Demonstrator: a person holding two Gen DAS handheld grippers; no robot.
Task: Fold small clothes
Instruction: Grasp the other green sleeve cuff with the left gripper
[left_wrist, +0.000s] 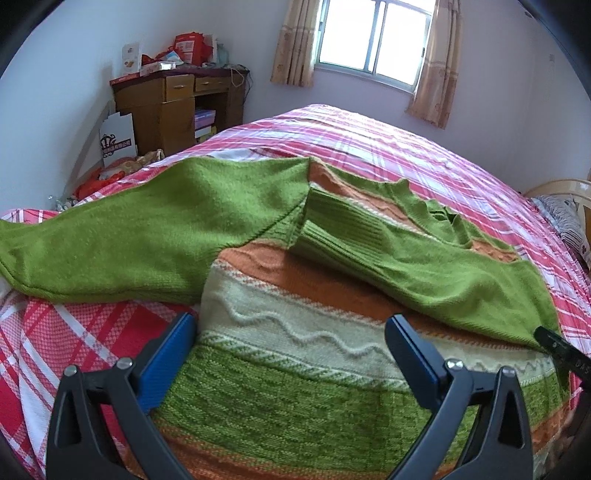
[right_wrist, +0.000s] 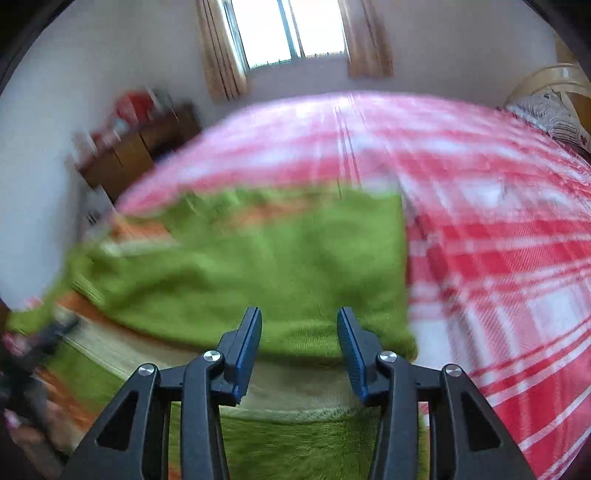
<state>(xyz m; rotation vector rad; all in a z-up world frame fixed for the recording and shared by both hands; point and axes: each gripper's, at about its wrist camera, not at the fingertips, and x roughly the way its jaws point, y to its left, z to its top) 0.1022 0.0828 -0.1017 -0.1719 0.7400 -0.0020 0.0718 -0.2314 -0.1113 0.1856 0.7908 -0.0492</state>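
A small knitted sweater (left_wrist: 295, 332) with green, orange and cream stripes lies on the bed. Its right green sleeve (left_wrist: 424, 258) is folded across the body. Its left green sleeve (left_wrist: 129, 236) stretches out to the left. My left gripper (left_wrist: 291, 325) is open and empty, hovering over the sweater's lower body. My right gripper (right_wrist: 299, 321) is open and empty above the sweater (right_wrist: 258, 266), just over the green sleeve's edge. The right wrist view is blurred by motion. The right gripper's tip also shows in the left wrist view (left_wrist: 554, 341).
The bed has a red and white plaid cover (left_wrist: 406, 147), also seen in the right wrist view (right_wrist: 498, 258). A wooden desk (left_wrist: 177, 107) with clutter stands by the far wall left. A window (left_wrist: 373, 37) is behind. A pillow and chair (left_wrist: 565, 214) are at right.
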